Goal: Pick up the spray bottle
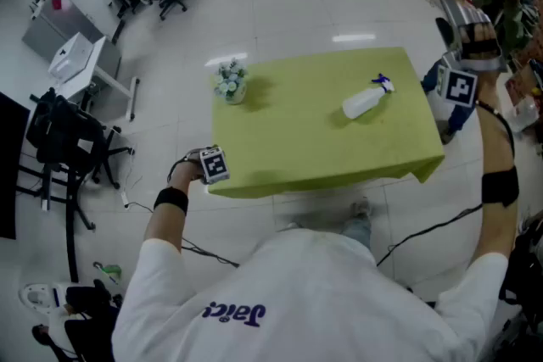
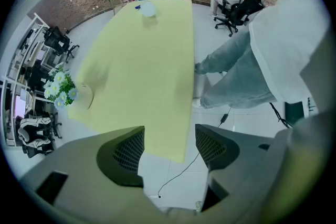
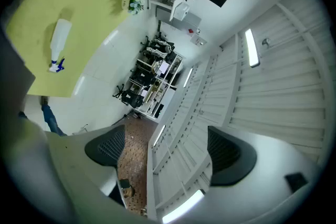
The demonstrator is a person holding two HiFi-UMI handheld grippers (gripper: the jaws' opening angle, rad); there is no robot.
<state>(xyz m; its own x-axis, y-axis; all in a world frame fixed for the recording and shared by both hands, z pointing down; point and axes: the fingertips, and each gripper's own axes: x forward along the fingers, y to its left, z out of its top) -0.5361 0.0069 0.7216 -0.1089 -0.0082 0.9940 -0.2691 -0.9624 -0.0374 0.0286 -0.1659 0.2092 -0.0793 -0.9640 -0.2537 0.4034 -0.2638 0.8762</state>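
The left claw hangs pointing down just off the near left corner of the bench. Its jaws are partly apart and nothing is between them; only the bench's edge and the white floor show through the gap. It touches nothing. The right claw is held up beside the bench's right edge, tilted a little upward. Its jaws also stand apart and empty, with ceiling panels behind them. The spray bottle lies on its side on the yellow-green bench top, toward the far right. It has a white body and a blue trigger head. It is well apart from the left claw and nearer the right one, though clear of it. A small pot of white flowers stands near the bench's far left corner.
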